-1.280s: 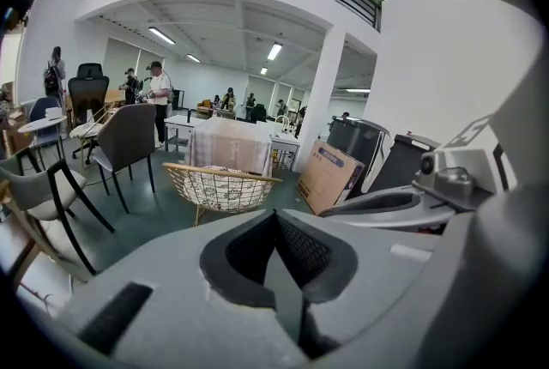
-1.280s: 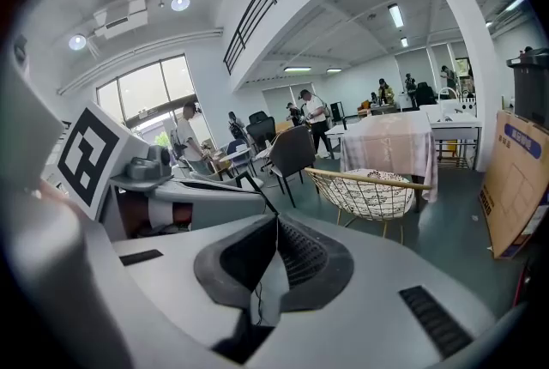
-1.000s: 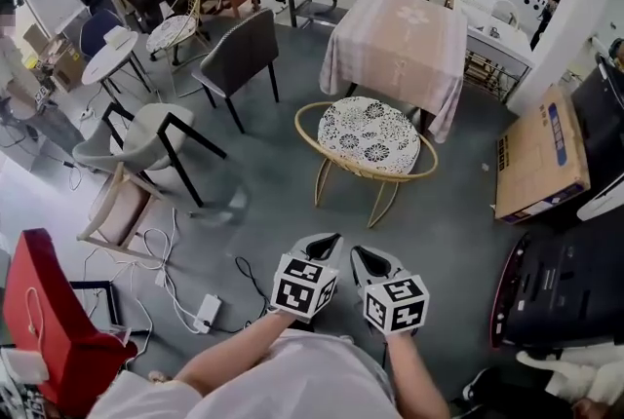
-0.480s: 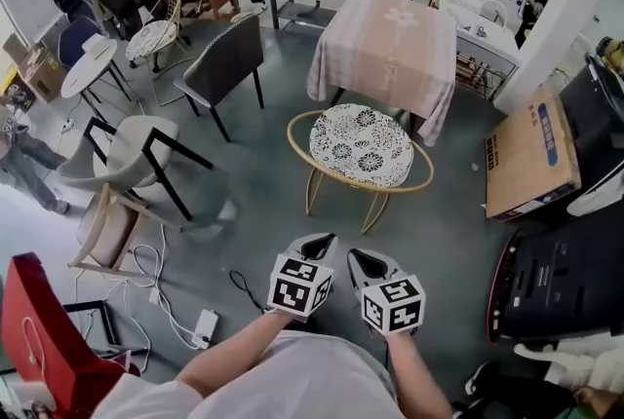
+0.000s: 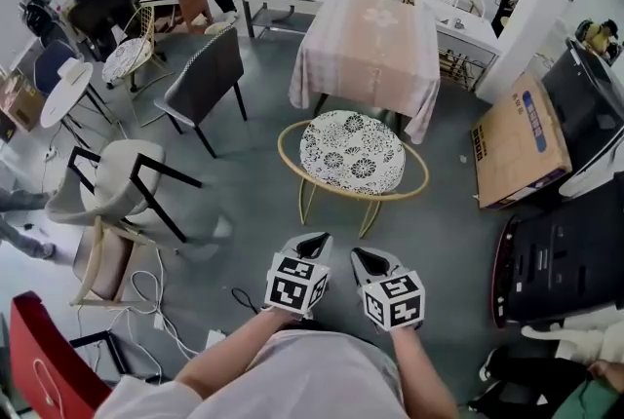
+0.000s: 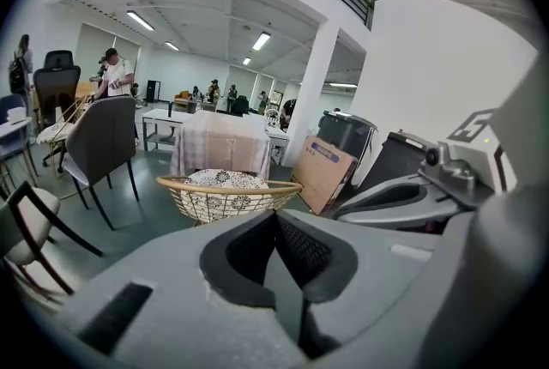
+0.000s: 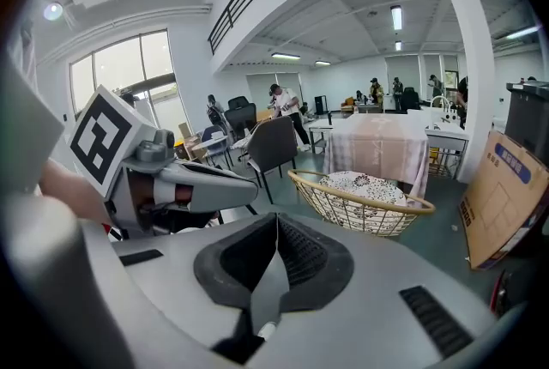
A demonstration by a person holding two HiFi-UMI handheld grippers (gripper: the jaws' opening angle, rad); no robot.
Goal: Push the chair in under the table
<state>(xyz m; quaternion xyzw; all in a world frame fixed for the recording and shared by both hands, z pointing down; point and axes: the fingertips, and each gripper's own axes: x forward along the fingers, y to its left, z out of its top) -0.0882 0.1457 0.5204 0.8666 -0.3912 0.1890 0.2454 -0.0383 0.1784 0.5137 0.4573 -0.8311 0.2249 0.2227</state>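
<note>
A round chair [image 5: 352,152] with a gold wire basket frame and a black-and-white patterned cushion stands on the grey floor, just in front of the table [image 5: 370,45] draped in a pale checked cloth. The chair also shows in the left gripper view [image 6: 225,191] and in the right gripper view [image 7: 362,197]. My left gripper [image 5: 319,242] and right gripper [image 5: 362,258] are side by side, both shut and empty, a short way before the chair and not touching it.
A large cardboard box [image 5: 516,145] leans at the right beside dark equipment [image 5: 559,256]. Grey chairs [image 5: 201,81], a tipped chair [image 5: 117,181] and small round tables stand at the left. Cables and a power strip [image 5: 212,340] lie on the floor. People work at the far desks.
The chair and table have drawn nearer and lower in the head view as both grippers advanced toward them together. Both grippers stay shut.
</note>
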